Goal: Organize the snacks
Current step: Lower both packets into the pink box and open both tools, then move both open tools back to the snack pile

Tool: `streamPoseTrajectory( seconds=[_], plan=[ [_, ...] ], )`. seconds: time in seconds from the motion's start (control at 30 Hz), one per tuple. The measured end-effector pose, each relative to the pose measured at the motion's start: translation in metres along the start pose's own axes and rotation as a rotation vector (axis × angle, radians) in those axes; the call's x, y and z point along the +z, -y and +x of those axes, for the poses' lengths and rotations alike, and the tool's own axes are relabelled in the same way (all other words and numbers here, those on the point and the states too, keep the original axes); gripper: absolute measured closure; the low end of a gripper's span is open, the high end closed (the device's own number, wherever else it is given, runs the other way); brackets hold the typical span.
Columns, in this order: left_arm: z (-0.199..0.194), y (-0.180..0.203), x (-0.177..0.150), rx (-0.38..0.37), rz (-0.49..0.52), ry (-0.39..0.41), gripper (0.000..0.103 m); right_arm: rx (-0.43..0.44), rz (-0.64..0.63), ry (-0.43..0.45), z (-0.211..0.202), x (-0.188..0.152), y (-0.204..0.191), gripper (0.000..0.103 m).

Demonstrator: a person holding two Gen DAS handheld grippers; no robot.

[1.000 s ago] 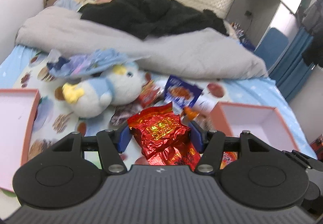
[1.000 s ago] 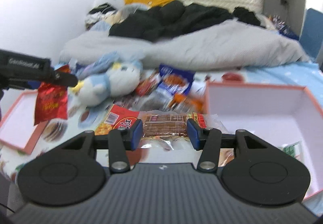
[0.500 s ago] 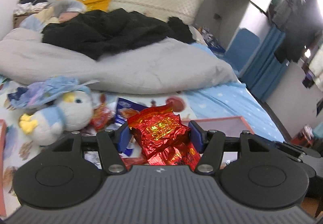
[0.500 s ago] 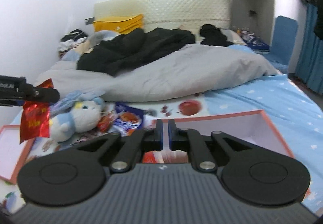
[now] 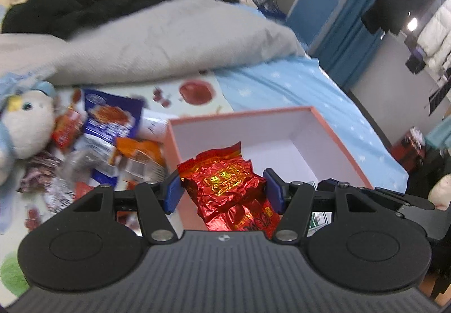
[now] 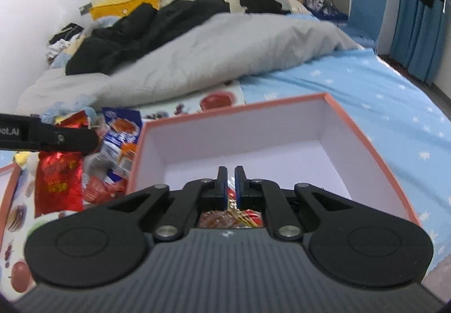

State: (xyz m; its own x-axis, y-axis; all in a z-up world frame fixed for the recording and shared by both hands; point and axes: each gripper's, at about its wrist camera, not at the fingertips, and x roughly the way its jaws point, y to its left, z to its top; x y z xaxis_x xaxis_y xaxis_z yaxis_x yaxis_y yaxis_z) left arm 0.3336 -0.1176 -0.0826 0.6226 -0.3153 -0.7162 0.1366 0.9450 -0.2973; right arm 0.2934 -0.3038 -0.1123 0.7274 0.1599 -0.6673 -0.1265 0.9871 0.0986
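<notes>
My left gripper (image 5: 222,182) is shut on a crinkled red foil snack packet (image 5: 225,197), which hangs over the near left corner of the open pink box (image 5: 239,115). In the right wrist view the same red packet (image 6: 57,180) dangles from the left gripper's finger (image 6: 67,139), to the left of the box (image 6: 234,111). My right gripper (image 6: 230,170) is over the box's near side. Its jaws are shut on the edge of a clear-wrapped brown snack packet (image 6: 222,218), which hangs below the fingers and is mostly hidden.
A pile of loose snack packets (image 5: 112,127) lies on the printed sheet left of the box, beside a plush bird (image 5: 25,127). Behind them are a grey duvet (image 5: 169,39) and black clothes. A second pink box edge (image 6: 11,180) sits far left. The bed's blue edge drops off on the right.
Both grippers have swung right, from the snack pile to over the pink box. The right jaws closed on the clear brown packet and carried it along. The left grip is unchanged.
</notes>
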Motion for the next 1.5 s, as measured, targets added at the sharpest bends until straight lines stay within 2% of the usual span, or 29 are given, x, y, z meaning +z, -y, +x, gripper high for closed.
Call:
streamPoseTrajectory(
  seconds=[0.13,0.23,0.47,0.53,0.57,0.67,0.97,1.5],
  plan=[
    [0.03,0.008,-0.002,-0.006,0.021,-0.048,0.038,-0.01,0.014,-0.036,0.017,-0.007,0.009,0.095],
    [0.051,0.015,-0.007,0.028,0.091,-0.079,0.038,-0.02,0.027,-0.066,0.031,-0.015,0.018,0.095],
    [0.073,0.013,-0.018,0.017,0.083,-0.134,0.037,-0.021,0.065,-0.12,0.046,-0.036,0.028,0.094],
    [0.074,0.013,-0.018,0.02,0.08,-0.145,0.032,-0.022,0.071,-0.126,0.046,-0.039,0.028,0.094],
    [0.073,0.014,-0.018,0.025,0.08,-0.147,0.024,-0.022,0.074,-0.126,0.046,-0.04,0.029,0.094],
    [0.069,0.016,-0.018,0.021,0.094,-0.136,0.022,-0.018,0.079,-0.123,0.043,-0.04,0.029,0.094],
    [0.024,0.022,-0.012,0.007,0.1,-0.056,0.022,-0.01,0.072,-0.066,0.016,-0.029,0.021,0.094],
    [-0.101,0.008,-0.011,0.017,0.072,0.149,0.022,0.071,0.026,0.128,-0.071,0.003,-0.022,0.094]
  ],
)
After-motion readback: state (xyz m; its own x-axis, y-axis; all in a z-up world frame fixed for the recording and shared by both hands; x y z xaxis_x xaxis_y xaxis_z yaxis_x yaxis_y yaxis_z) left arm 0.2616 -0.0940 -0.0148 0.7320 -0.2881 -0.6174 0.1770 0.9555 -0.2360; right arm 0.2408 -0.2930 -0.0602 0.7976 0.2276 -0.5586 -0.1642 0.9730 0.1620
